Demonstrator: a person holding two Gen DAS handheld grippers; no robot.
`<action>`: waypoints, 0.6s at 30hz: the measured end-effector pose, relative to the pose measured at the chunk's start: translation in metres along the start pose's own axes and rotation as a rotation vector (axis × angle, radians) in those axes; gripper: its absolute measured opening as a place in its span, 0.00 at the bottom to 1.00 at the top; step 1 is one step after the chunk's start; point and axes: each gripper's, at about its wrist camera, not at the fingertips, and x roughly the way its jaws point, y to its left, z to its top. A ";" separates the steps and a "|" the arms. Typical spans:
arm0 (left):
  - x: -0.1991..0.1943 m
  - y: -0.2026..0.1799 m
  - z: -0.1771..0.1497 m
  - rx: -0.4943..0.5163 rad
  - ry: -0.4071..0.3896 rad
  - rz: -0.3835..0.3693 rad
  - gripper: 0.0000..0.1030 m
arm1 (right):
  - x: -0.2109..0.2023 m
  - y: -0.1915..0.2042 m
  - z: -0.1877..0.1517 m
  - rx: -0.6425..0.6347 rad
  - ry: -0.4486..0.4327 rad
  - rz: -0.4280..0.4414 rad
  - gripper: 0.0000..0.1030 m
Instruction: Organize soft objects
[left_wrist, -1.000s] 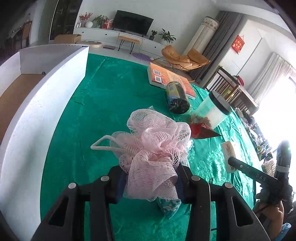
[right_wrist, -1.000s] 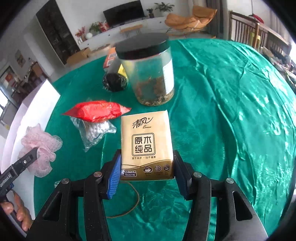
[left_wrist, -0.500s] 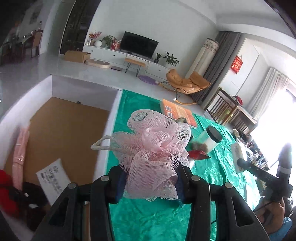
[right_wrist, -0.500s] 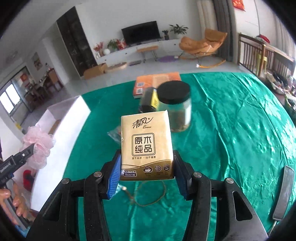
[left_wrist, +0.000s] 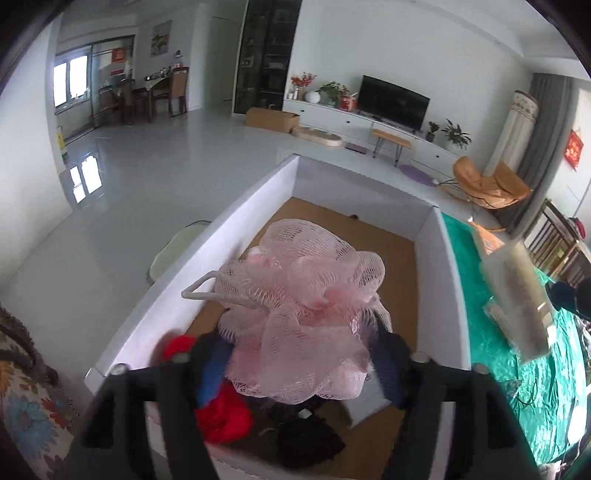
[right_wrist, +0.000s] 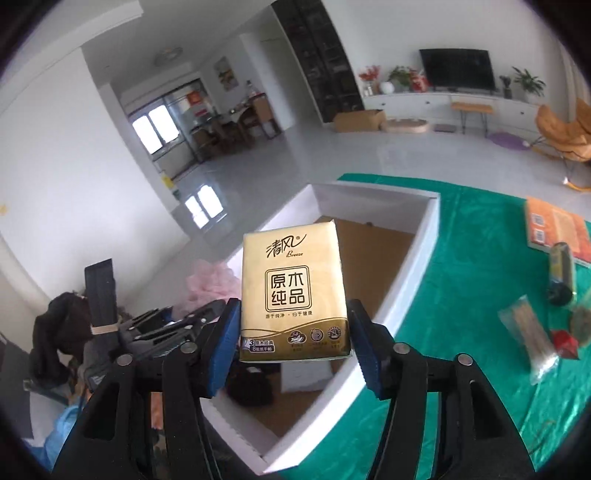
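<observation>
One pink mesh bath pouf (left_wrist: 303, 314) is pinched in the left gripper (left_wrist: 299, 365) above the white box (left_wrist: 447, 280). The right gripper (right_wrist: 293, 343) clamps one gold "Breeze" tissue pack (right_wrist: 293, 291), labelled 原木纯品, beside the box.

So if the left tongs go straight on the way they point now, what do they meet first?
Probably the brown floor of the white box, beyond the pink bath sponge that the left tongs hold; depth is hard to judge.

bright daylight from windows (right_wrist: 155, 127); floor glare; fisheye bending, dark corners; right edge motion-blurred.
</observation>
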 end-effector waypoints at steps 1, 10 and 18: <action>0.001 0.004 -0.003 -0.022 -0.007 0.023 0.96 | 0.009 -0.002 -0.001 0.015 0.027 0.009 0.73; 0.005 -0.045 -0.013 -0.039 -0.042 -0.123 0.96 | -0.053 -0.114 -0.059 0.121 -0.136 -0.287 0.76; -0.019 -0.189 -0.049 0.230 -0.012 -0.394 0.96 | -0.136 -0.288 -0.221 0.521 -0.117 -0.806 0.77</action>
